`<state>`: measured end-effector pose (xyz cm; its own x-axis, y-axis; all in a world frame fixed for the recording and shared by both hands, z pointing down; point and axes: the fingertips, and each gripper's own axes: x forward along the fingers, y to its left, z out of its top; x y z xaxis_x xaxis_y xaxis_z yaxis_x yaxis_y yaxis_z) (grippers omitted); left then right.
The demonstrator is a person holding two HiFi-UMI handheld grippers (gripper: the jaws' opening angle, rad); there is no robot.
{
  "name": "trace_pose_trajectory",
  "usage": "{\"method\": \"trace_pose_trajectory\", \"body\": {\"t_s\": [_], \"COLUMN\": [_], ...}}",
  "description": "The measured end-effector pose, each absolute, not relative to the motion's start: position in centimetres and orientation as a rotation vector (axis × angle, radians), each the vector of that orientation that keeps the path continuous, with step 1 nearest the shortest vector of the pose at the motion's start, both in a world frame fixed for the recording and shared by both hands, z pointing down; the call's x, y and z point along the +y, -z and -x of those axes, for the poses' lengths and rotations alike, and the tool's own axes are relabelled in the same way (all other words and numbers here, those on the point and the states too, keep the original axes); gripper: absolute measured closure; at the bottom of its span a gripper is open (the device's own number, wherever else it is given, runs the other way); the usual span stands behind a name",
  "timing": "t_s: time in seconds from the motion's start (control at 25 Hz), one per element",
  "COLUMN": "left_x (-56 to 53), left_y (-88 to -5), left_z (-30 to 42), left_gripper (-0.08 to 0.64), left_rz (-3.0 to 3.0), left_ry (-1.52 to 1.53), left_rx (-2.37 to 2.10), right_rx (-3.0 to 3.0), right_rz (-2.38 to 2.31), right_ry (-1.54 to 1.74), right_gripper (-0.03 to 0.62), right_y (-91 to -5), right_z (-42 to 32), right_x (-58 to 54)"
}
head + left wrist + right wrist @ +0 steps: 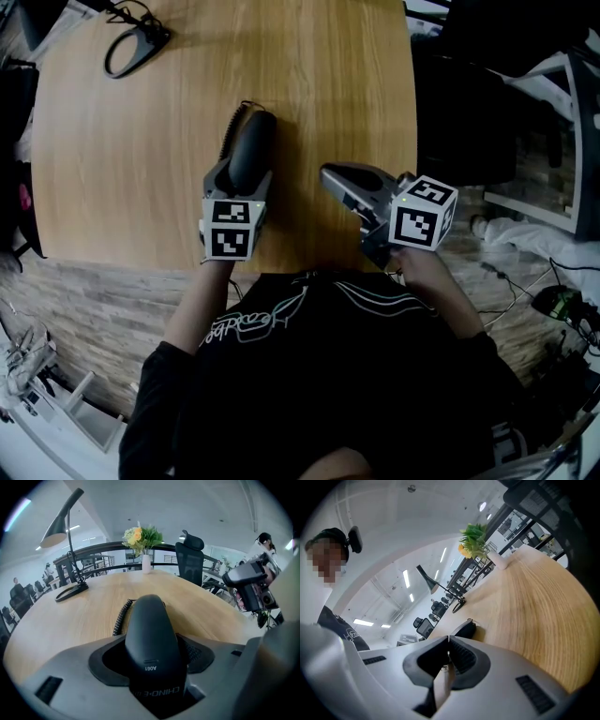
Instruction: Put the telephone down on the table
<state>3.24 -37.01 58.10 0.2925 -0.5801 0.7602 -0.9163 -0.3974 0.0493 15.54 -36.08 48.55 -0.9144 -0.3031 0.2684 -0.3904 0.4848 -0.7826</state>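
The telephone handset (253,141) is black and rounded, and a coiled cord (229,131) runs from its far end. It lies lengthways between the jaws of my left gripper (246,178), which is shut on its near half. In the left gripper view the handset (150,639) fills the gap between the jaws, low over the wooden table (84,616); I cannot tell whether it touches the wood. To its right, my right gripper (330,174) hovers at the table's near edge, shut and empty, its tips meeting (448,641). From there the handset (464,629) shows just beyond the tips.
A black desk lamp (70,588) stands at the table's far left, its base (136,47) near the top of the head view. A white vase of flowers (143,541) sits at the far edge. A dark office chair (469,122) stands off the right side.
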Motion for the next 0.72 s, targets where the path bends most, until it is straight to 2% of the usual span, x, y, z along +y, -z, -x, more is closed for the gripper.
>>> {"method": "trace_pose_trajectory", "body": {"t_s": [0.72], "left_x": [-36.86], "left_y": [-58.77], "left_z": [-3.7], "left_gripper": [0.271], "left_rz": [-2.073], "left_ry": [-0.995], "left_rx": [-1.35], "right_rx": [-2.628], "right_rz": [-0.589], "right_ry": [-1.422], "right_gripper": [0.552], "right_y": [-48.68], "right_z": [-15.21], "right_x": [-35.93]}}
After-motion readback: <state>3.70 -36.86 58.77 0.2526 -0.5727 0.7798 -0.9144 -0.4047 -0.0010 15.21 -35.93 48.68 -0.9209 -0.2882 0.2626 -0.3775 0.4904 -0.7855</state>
